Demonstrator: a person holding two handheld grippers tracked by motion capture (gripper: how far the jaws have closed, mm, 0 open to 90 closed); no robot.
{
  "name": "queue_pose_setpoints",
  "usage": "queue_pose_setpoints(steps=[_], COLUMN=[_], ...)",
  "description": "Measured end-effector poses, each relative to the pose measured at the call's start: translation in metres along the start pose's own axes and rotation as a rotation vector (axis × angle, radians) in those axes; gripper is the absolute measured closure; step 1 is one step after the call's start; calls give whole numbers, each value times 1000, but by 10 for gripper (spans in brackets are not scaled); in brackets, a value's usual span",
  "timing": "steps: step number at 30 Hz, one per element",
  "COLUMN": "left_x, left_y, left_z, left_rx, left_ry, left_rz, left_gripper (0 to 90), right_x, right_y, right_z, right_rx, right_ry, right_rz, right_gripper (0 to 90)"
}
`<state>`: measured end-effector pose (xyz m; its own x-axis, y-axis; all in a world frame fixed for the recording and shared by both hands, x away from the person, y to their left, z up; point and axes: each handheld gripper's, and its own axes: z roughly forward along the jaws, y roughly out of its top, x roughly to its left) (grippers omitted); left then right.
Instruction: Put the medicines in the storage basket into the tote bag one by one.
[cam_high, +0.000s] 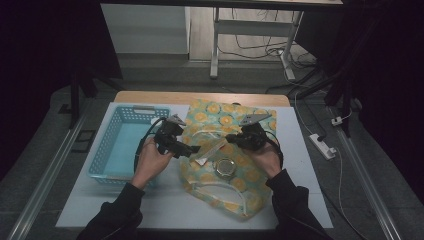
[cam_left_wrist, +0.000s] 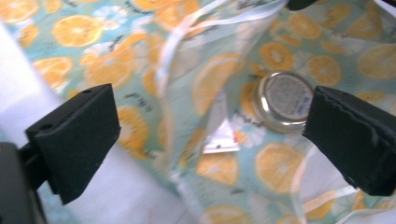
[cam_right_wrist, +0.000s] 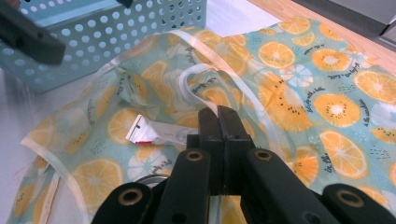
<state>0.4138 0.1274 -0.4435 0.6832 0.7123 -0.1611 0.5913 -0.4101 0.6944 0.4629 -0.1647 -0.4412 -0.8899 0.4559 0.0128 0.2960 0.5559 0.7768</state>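
A clear bag (cam_high: 210, 112) printed with orange slices lies on the white table. Inside it sit a small jar with a metal lid (cam_high: 226, 166) and a flat sachet (cam_high: 210, 152). My left gripper (cam_high: 192, 149) hovers over the bag's left edge, its jaws wide apart with nothing pinched. In the left gripper view the jar (cam_left_wrist: 284, 100) and sachet (cam_left_wrist: 222, 140) show beyond the gripper (cam_left_wrist: 212, 116). My right gripper (cam_high: 235, 139) is shut on the bag's white-banded rim (cam_right_wrist: 198, 77), jaws pressed together (cam_right_wrist: 218, 114), with the sachet (cam_right_wrist: 159, 133) just to the left of them.
A light blue perforated basket (cam_high: 107, 135) stands on the table's left side, close to my left hand. Bare white tabletop (cam_high: 150, 205) lies in front of the basket. The table's far wooden edge (cam_high: 200, 97) is behind the bag.
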Motion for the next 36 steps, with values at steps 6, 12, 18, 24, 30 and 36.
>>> queue_pose_setpoints(steps=[6,12,18,24,30,36], left_x=[17,34,57,81,96,114], left_y=[-6,-14,-23,-32,-31,-27], left_z=[-10,-20,-32,-38,-38,-29], left_rx=[9,7,-1,-18,-5,22], left_ry=[19,71,122,120,189,203], left_rz=[-15,-35,-78,-122,-112,-143], left_gripper=[1,2,2,2,3,1], right_x=[0,1,0,0,0,0], right_y=[0,0,0,0,0,0], right_z=[0,0,1,1,2,1], right_rx=[0,-1,2,6,9,8], right_ry=[2,2,4,5,6,7], right_rz=[1,-1,-1,1,3,2], right_gripper=[900,900,900,900,900,900])
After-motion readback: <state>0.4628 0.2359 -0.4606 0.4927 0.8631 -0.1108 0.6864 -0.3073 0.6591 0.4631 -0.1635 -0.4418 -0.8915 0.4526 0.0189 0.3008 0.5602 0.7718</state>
